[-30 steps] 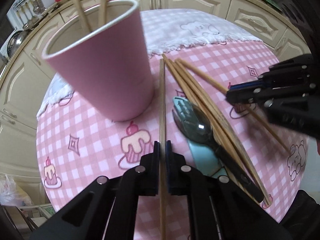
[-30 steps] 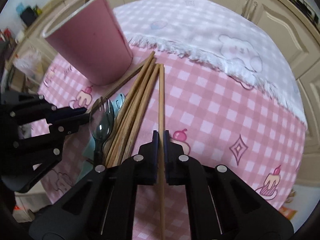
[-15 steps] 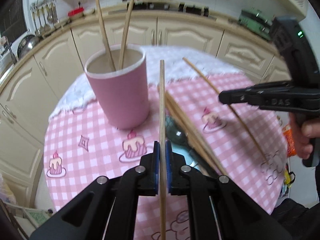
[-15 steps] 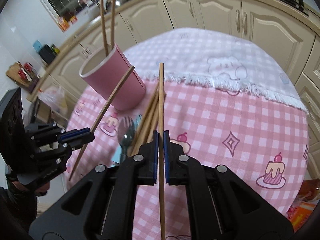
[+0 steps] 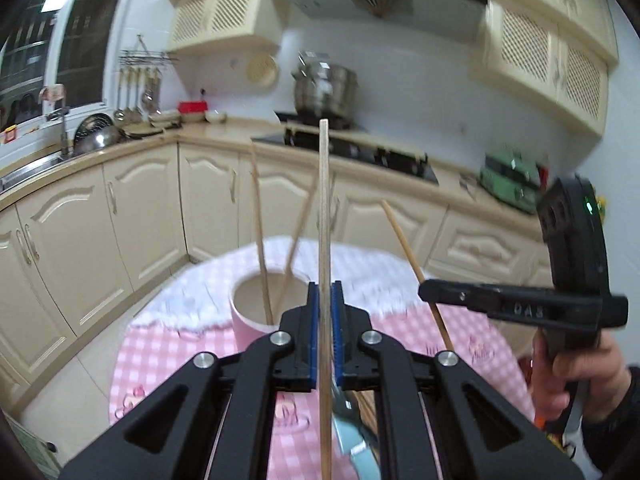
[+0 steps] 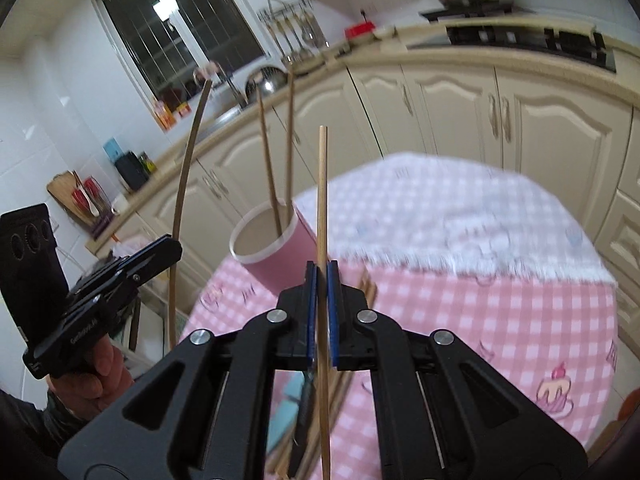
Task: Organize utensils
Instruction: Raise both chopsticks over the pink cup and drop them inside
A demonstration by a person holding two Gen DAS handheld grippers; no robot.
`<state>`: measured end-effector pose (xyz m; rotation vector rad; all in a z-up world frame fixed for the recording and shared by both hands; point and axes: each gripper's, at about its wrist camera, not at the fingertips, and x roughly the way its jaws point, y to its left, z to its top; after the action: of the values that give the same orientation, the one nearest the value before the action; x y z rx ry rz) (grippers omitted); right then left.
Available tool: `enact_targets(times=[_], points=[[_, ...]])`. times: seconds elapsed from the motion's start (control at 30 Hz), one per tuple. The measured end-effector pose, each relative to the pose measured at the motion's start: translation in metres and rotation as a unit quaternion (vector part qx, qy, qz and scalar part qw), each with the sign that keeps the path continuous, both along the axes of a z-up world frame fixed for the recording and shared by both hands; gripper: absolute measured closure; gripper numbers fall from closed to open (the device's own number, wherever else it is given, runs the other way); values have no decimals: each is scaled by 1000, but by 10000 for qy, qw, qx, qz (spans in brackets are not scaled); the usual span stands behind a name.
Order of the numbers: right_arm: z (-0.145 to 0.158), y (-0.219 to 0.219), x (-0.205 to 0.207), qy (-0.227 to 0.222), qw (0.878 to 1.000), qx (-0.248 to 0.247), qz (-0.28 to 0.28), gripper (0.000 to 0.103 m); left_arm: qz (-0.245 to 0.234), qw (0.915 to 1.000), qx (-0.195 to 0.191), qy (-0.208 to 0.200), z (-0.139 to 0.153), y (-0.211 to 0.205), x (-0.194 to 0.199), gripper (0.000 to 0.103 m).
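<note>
Both my tongs have lifted off the table: my left gripper (image 5: 325, 332) is clamped on one chopstick (image 5: 324, 216), my right gripper (image 6: 321, 312) on another (image 6: 322, 200), both ahead of the pink cup (image 6: 276, 256), ready to drop in. Below my jaws, the remaining chopsticks and probably a spoon are mostly hidden

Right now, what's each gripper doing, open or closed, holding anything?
Left gripper: closed on a chopstick.
Right gripper: closed on another chopstick.
</note>
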<state>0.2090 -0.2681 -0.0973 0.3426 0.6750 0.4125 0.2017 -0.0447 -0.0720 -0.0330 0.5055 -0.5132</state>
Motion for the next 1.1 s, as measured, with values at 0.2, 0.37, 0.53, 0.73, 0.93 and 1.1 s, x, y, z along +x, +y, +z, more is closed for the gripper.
enact_targets(times=[0.2,0.37,0.53,0.73,0.93,1.1], points=[[34,16,15,-656,9978,-17,17,98,314,9984,-358,-294,24,10,17,97],[60,25,30,-1164,9932,42,28,98,488,9946,-713,-583,45,18,31,97],[80,35,49,-1531,9881,134,51,97,590,9893,-1020,-862,63,18,43,97],[92,46,68,-1778,9838,224,86,97,713,9847,-1173,-1072,71,15,60,97],[89,56,82,-1841,9826,214,74,97,817,9826,-1191,-1164,66,13,73,97],[76,60,91,-1742,9845,169,70,97,915,9827,-1165,-1112,51,11,85,97]])
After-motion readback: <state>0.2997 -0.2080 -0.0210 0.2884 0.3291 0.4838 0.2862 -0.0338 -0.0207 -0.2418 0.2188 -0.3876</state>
